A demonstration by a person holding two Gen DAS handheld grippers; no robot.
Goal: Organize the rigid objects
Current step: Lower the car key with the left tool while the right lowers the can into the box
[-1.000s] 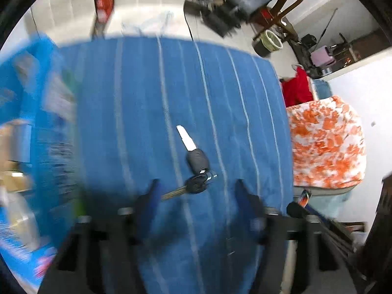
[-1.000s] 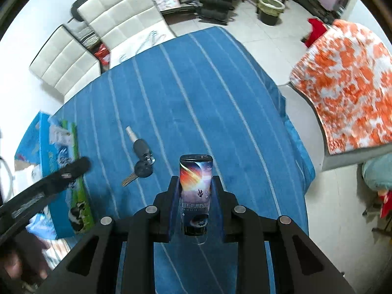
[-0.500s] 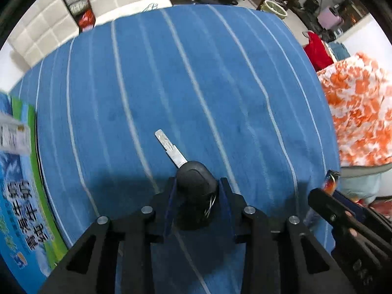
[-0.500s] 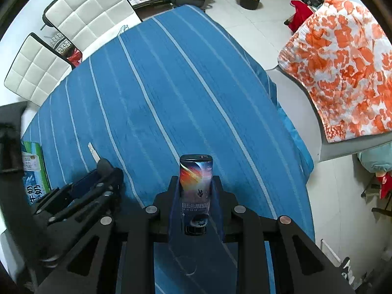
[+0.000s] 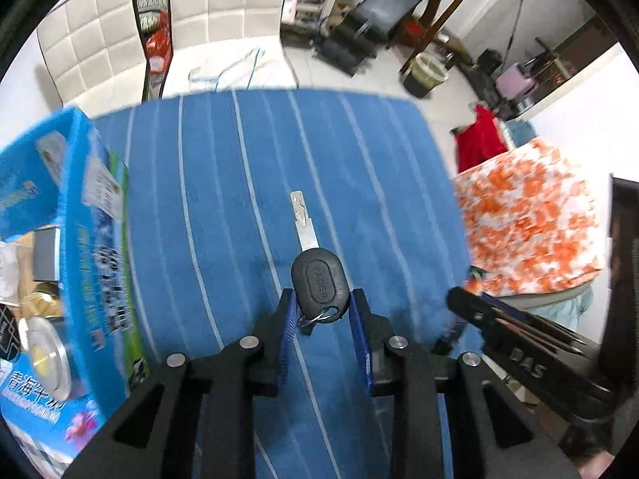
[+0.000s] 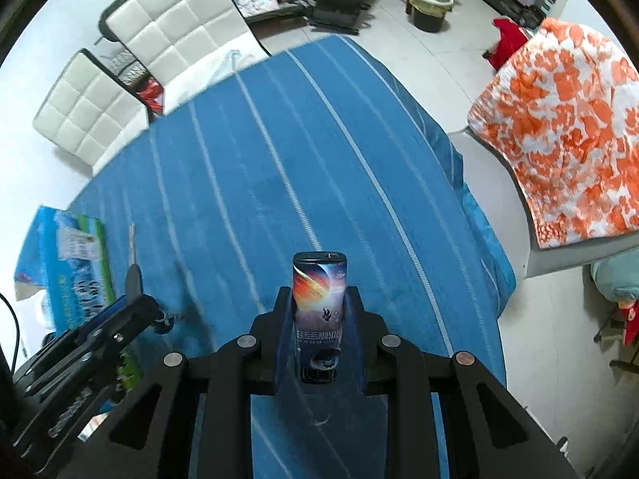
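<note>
My left gripper [image 5: 321, 311] is shut on a black car key [image 5: 317, 283] with a silver blade and a key ring, held above the blue striped tablecloth [image 5: 247, 183]. The key also shows edge-on in the right wrist view [image 6: 133, 275], with the left gripper [image 6: 131, 311] at the lower left. My right gripper [image 6: 319, 319] is shut on a small tube [image 6: 319, 303] printed with a colourful space picture, held upright above the cloth. The right gripper shows at the right of the left wrist view [image 5: 471, 299].
An open blue carton [image 5: 84, 247] holding several items stands at the table's left edge; it also shows in the right wrist view [image 6: 68, 263]. White padded chairs [image 6: 159, 28] stand behind the table. An orange-and-white covered chair [image 6: 567, 127] stands to the right.
My left gripper closed on the key, which lay on the cloth, and has lifted it. The right gripper keeps its hold on the tube and has shifted slightly.
</note>
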